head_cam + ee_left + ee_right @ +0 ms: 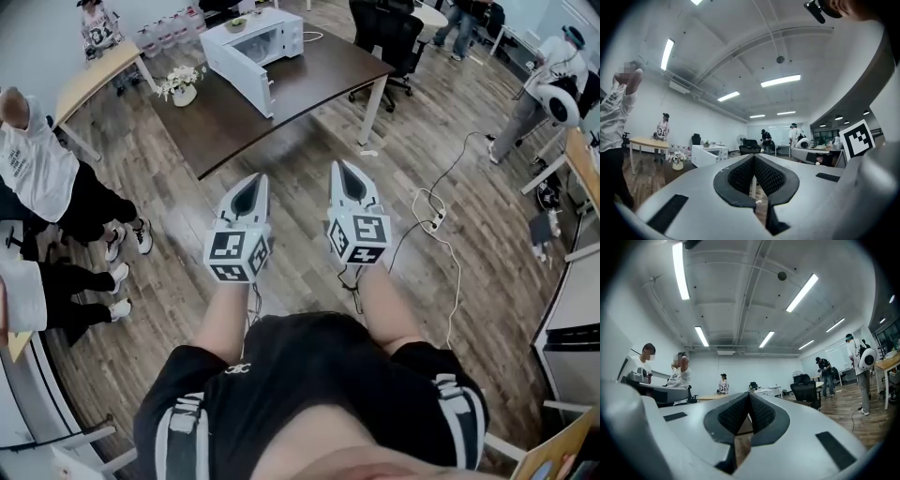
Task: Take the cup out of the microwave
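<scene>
A white microwave stands on the dark table far ahead, its door swung open toward me. I cannot make out the cup inside it from here. Both grippers are held level over the wood floor, well short of the table. My left gripper is shut with nothing in it, and my right gripper is shut and empty too. In the left gripper view the left gripper points toward the microwave, small in the distance. In the right gripper view the right gripper has its pads meeting at the tip.
A vase of white flowers sits on the table's left corner. Black office chairs stand behind the table. People stand at the left and far right. A power strip and cables lie on the floor to my right.
</scene>
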A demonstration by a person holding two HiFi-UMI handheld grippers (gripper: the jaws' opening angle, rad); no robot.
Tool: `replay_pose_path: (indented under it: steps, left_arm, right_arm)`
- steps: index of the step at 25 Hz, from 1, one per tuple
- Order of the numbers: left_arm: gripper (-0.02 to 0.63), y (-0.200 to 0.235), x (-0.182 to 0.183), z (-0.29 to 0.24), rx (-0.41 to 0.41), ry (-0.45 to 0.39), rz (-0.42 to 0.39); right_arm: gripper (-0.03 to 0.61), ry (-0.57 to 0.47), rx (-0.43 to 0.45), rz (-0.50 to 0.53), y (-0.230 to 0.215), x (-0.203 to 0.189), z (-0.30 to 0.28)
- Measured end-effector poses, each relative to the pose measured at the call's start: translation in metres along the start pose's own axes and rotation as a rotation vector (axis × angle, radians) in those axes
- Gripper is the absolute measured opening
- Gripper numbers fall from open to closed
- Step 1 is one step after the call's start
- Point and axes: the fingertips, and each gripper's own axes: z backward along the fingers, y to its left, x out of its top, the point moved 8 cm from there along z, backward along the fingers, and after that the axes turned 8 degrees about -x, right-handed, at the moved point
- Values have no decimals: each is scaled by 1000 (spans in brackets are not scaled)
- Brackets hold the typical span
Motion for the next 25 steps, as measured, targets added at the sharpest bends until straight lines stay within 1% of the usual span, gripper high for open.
replay_pose_path:
  steps: [7,13,20,25]
  left_arm:
    - [2,-27,-11,-10,25,-8,-7]
    - [2,-25,-15,-34,36,-32,-8]
    - [2,-10,-32,-89,31,-54,-12]
    - [2,14,-45,-150,27,-61,-3]
  right_arm:
    - [0,6,15,-1,-29,-6,4]
    - [0,-4,28,4,-44,-11,-15]
    - [0,-25,33,11,-73,-26,-63]
    - [0,-32,35,23,-99,-39,-119]
